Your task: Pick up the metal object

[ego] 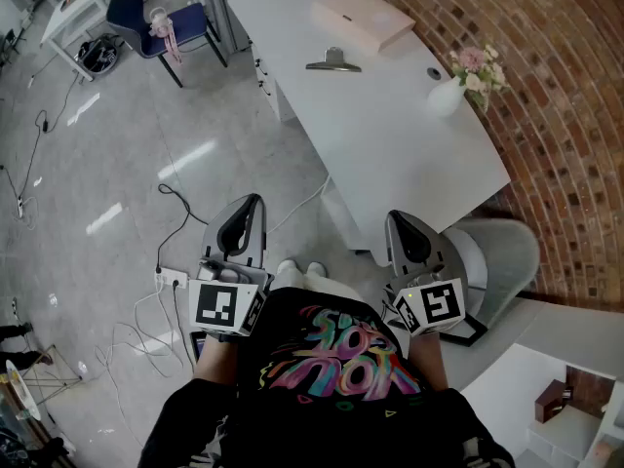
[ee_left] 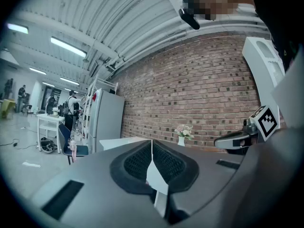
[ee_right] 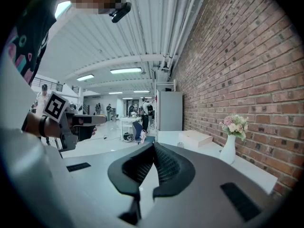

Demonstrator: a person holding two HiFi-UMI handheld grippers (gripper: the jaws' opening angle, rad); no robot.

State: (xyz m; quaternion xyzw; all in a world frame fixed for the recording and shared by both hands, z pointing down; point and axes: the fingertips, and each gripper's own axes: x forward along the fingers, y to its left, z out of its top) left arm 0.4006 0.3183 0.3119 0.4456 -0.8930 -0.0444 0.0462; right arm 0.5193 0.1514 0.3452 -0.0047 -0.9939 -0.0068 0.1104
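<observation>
Printed shirt [ego: 341,369] fills the bottom of the head view, and just ahead of it both tools sit low at the waist: left gripper [ego: 249,211] over the floor [ego: 117,164], right gripper [ego: 403,224] by the near corner of the tabletop [ego: 390,144]. Neither carries anything. The left gripper's own view shows its fingers [ee_left: 137,160] pressed together, tips meeting with nothing between, and the right fingers [ee_right: 168,163] are closed tight the same way.

And the metal object [ego: 333,63]? It lies flat, well away at the far end of the tabletop, near the box [ego: 363,18], with the vase [ego: 447,96] off toward the brick wall. So the reach hasn't begun.

My call for doing it well: step in along the tabletop, lead with the right gripper since it's on that side, and spread the fingers before arriving, not over the piece. It looks thin and low, so come down steeply, straddle its narrow middle and close squarely — a slanted pinch could skid it across that smooth white top. Keep clear of the vase.
</observation>
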